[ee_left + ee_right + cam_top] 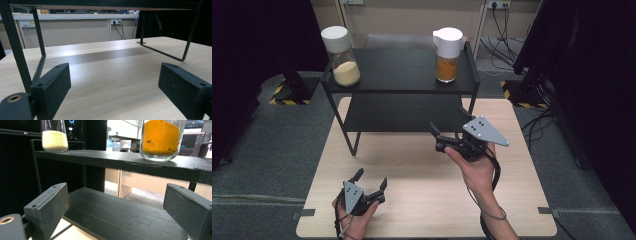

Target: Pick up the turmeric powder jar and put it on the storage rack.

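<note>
A black two-tier shelf (399, 70) stands at the back of a light wooden table (422, 200). On its top board a white-lidded jar of pale yellow grains (341, 56) stands at the left and a white-capped jar of orange powder (447, 56) at the right. My right gripper (448, 121) is open in front of the shelf's right end, level with the lower board. In the right gripper view the orange jar (161, 137) is above the right jaw and the pale jar (54, 138) is farther left. My left gripper (371, 178) is open and empty, low over the table's front left.
The lower board (120, 216) lies bare between the right jaws. In the left gripper view the thin black shelf legs (17, 57) rise close at the left, with bare tabletop (112, 72) ahead. Dark stands and cables sit on the floor at both sides.
</note>
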